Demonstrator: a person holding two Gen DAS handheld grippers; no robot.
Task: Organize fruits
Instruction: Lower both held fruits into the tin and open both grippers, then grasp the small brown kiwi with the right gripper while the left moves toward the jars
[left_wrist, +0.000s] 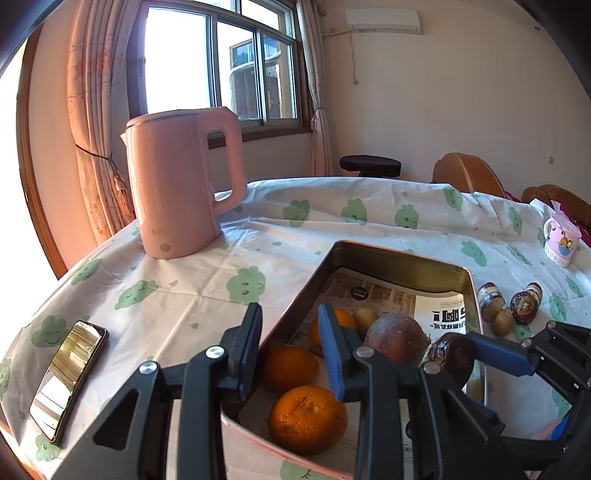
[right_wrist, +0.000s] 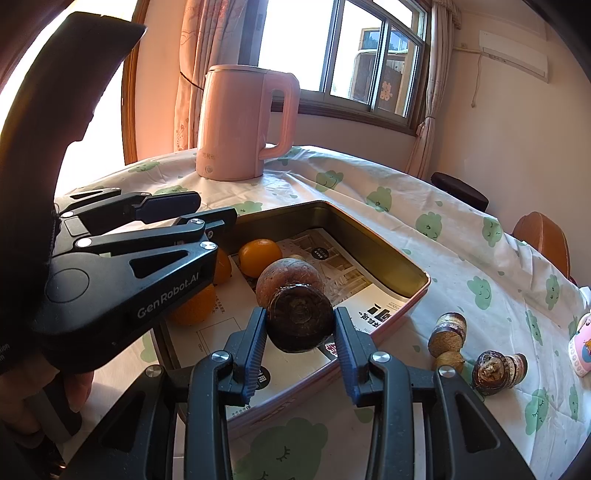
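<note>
On the cloth-covered surface (right_wrist: 424, 229), over the tin (right_wrist: 388, 254), our right claw (right_wrist: 300, 328) pinches a dark, firm, round fruit (right_wrist: 300, 321) across its middle; our left claw (left_wrist: 291, 347) hangs spread.

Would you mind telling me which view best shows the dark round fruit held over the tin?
The right wrist view: the dark round fruit sits centred and unobstructed. The left wrist view shows it side-on, partly hidden.

I am cataloguing: pink kettle (left_wrist: 177, 184); white cloth (left_wrist: 258, 254) showing green smiling clouds; orange citrus (left_wrist: 308, 419); dark brown fruit (right_wrist: 300, 318); my black-and-blue right hand-held gripper (right_wrist: 300, 328).
</note>
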